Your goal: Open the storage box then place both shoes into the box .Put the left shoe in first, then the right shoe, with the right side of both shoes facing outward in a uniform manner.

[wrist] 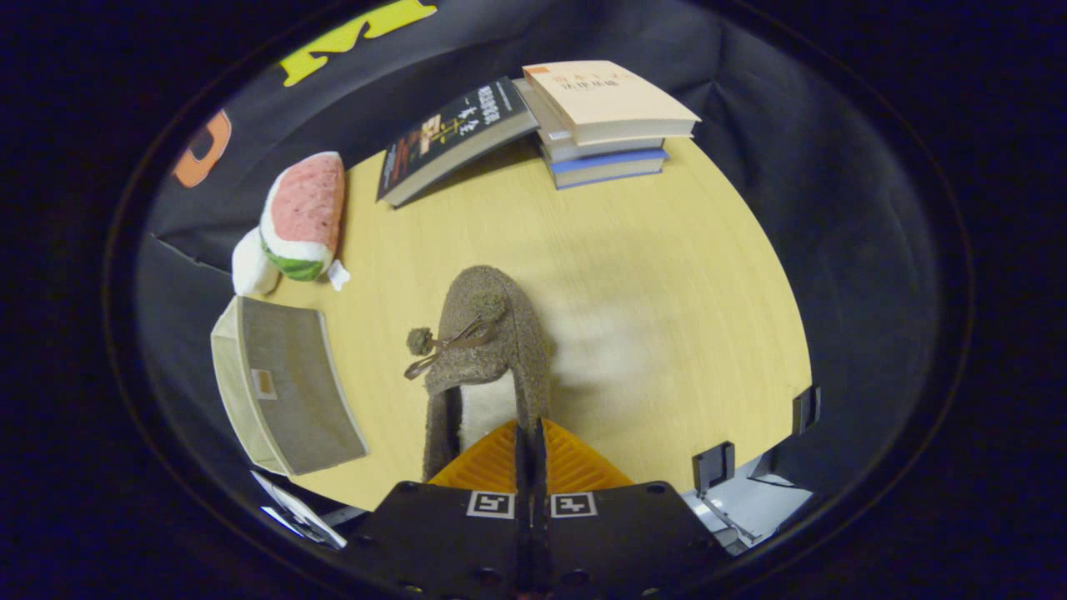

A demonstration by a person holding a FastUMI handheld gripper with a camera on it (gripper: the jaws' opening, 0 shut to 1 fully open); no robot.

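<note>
A brown fuzzy shoe (pixel 488 333) with a pom-pom lace and pale lining points away from me, toe toward the books. My gripper (pixel 530 442) is shut on the shoe's rim near the heel, the two fingers pressed almost together with the rim pinched between them. A soft shadow lies on the table to the shoe's right, so the shoe seems to hang a little above the wood. The beige fabric storage box (pixel 283 387) stands to the left of the shoe by the table's edge, its grey face with a small tab turned toward me.
A watermelon-slice plush (pixel 302 217) lies beyond the box. At the back of the wooden table (pixel 667 317), a dark book (pixel 454 137) leans against a stack of books (pixel 604 125). Black clamps (pixel 715 465) grip the table's near right edge.
</note>
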